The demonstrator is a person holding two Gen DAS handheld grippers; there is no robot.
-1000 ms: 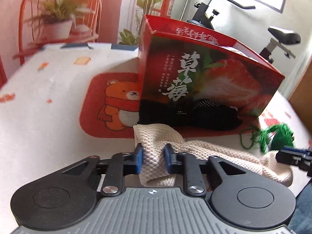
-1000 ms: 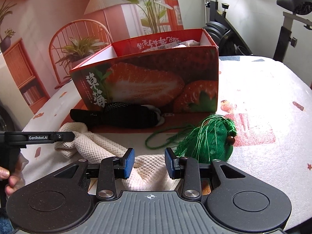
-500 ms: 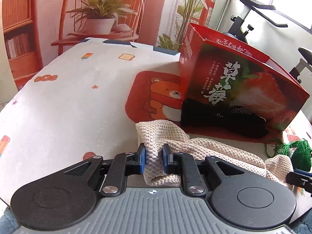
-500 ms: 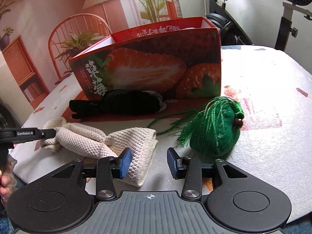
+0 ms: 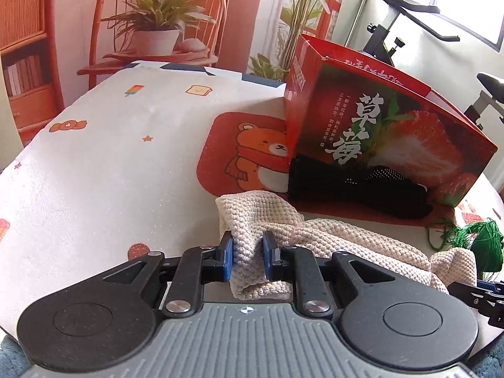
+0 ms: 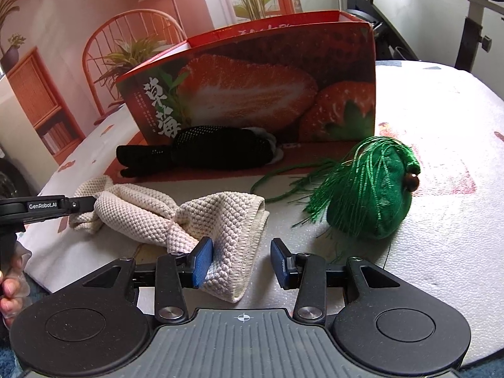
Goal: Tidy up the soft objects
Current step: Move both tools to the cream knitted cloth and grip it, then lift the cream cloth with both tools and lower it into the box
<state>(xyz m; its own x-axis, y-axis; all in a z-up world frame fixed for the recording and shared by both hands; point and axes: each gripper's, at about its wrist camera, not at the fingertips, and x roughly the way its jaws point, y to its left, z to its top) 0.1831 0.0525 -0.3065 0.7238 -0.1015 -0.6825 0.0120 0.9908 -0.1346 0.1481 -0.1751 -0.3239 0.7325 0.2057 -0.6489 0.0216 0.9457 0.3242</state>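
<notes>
A cream knitted cloth [image 5: 352,242] lies stretched across the table's front. My left gripper [image 5: 248,260] is shut on its left end. In the right wrist view the cloth [image 6: 201,217] has its right end between the fingers of my right gripper [image 6: 241,263], which is open. A green tasselled soft toy [image 6: 371,195] lies to the right of that gripper and also shows in the left wrist view [image 5: 486,245]. A black mesh soft item [image 6: 204,152] lies against the red strawberry box [image 6: 267,85].
The box [image 5: 387,132] stands open-topped on a red bear mat [image 5: 249,154] on the white patterned table [image 5: 110,157]. The left gripper's tip [image 6: 50,206] reaches in at the left. A chair with a plant and an exercise bike stand behind.
Both grippers have pulled back toward the table's front. The left one dragged the cloth's left end with it. The right one still stands open around the cloth's right end.
</notes>
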